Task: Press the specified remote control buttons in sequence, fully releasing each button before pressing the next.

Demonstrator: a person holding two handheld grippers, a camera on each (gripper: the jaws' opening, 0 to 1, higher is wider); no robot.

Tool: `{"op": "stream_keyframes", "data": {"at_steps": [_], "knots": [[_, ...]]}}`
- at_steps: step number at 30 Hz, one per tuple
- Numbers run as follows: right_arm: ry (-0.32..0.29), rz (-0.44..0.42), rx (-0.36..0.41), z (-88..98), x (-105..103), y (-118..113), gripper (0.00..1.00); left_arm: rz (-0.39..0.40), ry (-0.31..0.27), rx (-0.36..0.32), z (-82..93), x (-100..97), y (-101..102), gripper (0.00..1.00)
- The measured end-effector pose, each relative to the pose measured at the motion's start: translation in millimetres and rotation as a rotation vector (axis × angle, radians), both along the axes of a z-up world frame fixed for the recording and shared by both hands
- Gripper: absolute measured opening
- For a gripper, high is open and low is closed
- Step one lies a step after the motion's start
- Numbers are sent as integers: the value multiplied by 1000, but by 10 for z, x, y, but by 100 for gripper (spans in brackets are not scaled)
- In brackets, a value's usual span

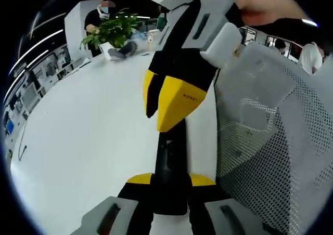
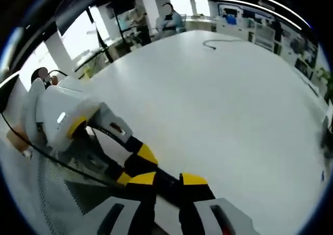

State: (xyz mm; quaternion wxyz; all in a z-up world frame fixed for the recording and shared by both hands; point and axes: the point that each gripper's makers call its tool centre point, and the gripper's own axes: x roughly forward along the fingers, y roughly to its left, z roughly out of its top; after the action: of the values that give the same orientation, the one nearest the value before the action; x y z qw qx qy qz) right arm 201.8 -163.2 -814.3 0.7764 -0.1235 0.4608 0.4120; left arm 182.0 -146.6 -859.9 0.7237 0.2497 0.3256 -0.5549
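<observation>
In the left gripper view, the left gripper point(image 1: 171, 179) has its two yellow tips pressed against the sides of the remote point(image 1: 169, 152). The remote is long, thin and black. It sticks straight out in front of this tool, away from it. The right gripper point(image 1: 166, 102) comes down from above. Its yellow tips point at the far end of the remote and look like they touch it. The two tips sit very close, one behind the other, so I cannot tell if they are together or a little apart. Under the tools is a big white table point(image 1: 93, 131), smooth and flat. Beside the remote is a chair point(image 1: 270, 131) with a white net back full of tiny holes. A leafy green plant point(image 1: 112, 32) stands far off on the table.

In the right gripper view, the remote lies dark between this tool's own yellow tips, very near them. The other tool reaches in from the side and holds it. A thin cable point(image 2: 210, 43) curls far across the table.

I think a button press is going on now. Next, the right tool should lift fully off the button, then move to the next button. The left tool should hold steady.
</observation>
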Motion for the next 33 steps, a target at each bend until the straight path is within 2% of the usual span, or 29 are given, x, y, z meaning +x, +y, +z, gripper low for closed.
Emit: {"op": "stream_keyframes", "data": {"at_steps": [10,16,20,23,27,33], "knots": [[-12,60,-47,-99,-133,8,9,-49,20,-25,-8,-83,51,23],[-14,117,-84,-132,-195,-6,8,-67,9,-15,-11,-85,40,23],[-19,113,-57,-113,-188,42,6,-71,8,-23,-9,-87,45,23],[-37,126,-47,-100,-185,75,5,-70,6,-24,-10,-89,44,23],[-92,158,-44,-47,-196,81,3,-73,0,-32,-11,-97,46,23],[-160,183,-69,-6,-238,-95,0,-76,-2,-46,-10,-97,55,23]]}}
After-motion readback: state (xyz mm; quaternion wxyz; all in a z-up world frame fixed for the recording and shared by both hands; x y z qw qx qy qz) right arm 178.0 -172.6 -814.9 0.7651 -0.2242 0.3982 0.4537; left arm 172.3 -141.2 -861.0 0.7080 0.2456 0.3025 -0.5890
